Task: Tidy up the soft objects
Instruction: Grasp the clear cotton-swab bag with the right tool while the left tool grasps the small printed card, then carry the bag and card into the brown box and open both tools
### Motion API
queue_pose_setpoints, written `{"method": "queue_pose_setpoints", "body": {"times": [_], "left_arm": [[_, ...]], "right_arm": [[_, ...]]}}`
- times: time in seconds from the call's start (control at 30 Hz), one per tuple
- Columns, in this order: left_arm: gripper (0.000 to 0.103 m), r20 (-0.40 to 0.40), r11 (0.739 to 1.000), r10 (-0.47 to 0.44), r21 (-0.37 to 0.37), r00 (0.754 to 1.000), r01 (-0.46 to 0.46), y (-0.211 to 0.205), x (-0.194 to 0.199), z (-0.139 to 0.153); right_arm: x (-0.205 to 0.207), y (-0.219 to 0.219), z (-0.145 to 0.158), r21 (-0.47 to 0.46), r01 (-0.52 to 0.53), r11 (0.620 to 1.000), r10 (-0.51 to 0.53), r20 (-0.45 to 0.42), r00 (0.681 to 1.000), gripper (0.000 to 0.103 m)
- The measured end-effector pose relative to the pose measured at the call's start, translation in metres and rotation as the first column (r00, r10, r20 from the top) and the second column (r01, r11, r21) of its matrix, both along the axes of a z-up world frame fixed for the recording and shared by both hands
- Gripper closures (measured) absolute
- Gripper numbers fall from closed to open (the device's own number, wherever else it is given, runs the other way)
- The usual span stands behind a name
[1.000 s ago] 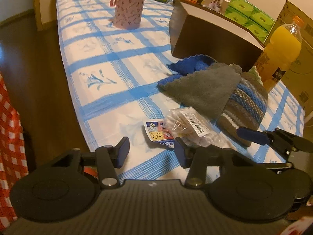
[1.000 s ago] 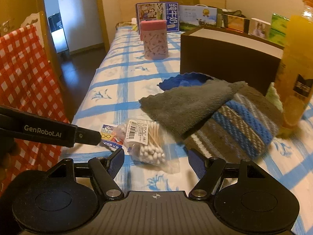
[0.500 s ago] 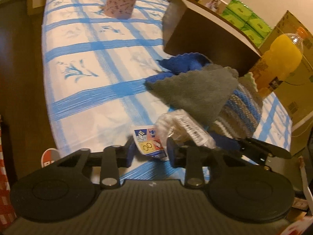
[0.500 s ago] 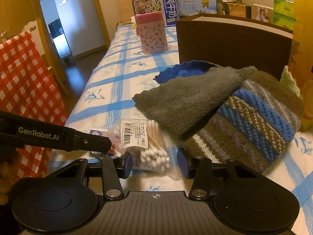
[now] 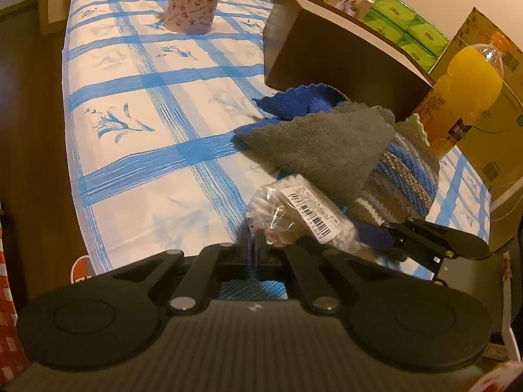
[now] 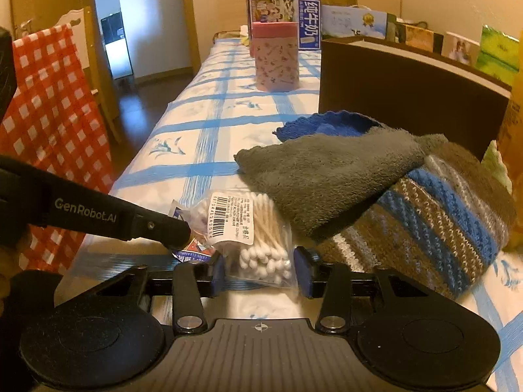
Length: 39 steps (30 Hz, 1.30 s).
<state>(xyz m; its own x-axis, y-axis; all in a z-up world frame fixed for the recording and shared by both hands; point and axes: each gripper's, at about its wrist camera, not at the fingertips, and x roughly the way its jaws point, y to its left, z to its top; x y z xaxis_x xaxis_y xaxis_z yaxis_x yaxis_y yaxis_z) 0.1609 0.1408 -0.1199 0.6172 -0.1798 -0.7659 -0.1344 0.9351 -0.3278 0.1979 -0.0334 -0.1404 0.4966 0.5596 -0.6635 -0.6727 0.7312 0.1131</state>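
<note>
- Two grippers are both working on the same little bag, so here's the layout going left to right across the tabletop, which has a blue-checked cloth [image 6: 209,137] on it.
- Far left: the left gripper [image 5: 252,248] is clenched all the way, and it seems to be pinching a thin edge of the plastic, or maybe the small printed packet [image 6: 193,250] tucked under the bag. Can't tell which from here.
- Middle: the bag of cotton swabs [image 6: 258,241] lies flat near the front edge, just in front of the cloth pile. The right gripper [image 6: 261,276] has its jaws closing with the swab end of the bag between them; the pads look right at the plastic, but I can't say they're pressing yet.
- Handling guess: super light, crinkly and slippery film, and the contents shift around. Grab the fat middle where the swabs bunch up instead of the loose film, or it'll probably slide out.
- Right of the bag: the gray towel [image 6: 327,176] is draped over a striped knit piece [image 6: 434,225], with a blue cloth [image 6: 323,127] peeking out behind. All floppy, so pinch a thick fold and expect some drag.
- Far right: an orange juice bottle [image 5: 464,88] stands just beside the pile, easy to bump.
</note>
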Motion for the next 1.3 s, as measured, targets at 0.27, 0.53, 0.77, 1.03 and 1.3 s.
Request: {"method": "queue_pose_setpoints", "body": {"times": [0.27,0.53,0.77,1.03,1.3], "left_arm": [[0.103,0.013,1.000,-0.010,0.021,1.000,0.010,-0.003,-0.004,0.007],[0.103,0.059,0.999,-0.014,0.038,0.998,0.012,-0.008,-0.021,0.032],[0.103,0.110,0.998,-0.030,0.057,0.993,0.023,-0.018,-0.038,0.057],[0.103,0.157,0.996,-0.066,0.076,0.985,0.055,-0.037,-0.048,0.086],[0.103,0.190,0.993,-0.098,0.079,0.977,0.084,-0.058,-0.038,0.116]], "right_arm": [[-0.006,-0.012,0.010,0.035,0.016,0.999,-0.016,-0.010,1.000,0.074],[-0.019,-0.037,0.036,0.109,0.060,0.992,-0.055,-0.047,0.997,0.074],[-0.036,-0.078,0.058,0.154,0.133,0.979,-0.124,-0.064,0.990,0.074],[-0.047,-0.132,0.076,0.174,0.254,0.951,-0.243,-0.083,0.966,0.074],[-0.041,-0.193,0.094,0.173,0.381,0.908,-0.372,-0.084,0.924,0.074]]}}
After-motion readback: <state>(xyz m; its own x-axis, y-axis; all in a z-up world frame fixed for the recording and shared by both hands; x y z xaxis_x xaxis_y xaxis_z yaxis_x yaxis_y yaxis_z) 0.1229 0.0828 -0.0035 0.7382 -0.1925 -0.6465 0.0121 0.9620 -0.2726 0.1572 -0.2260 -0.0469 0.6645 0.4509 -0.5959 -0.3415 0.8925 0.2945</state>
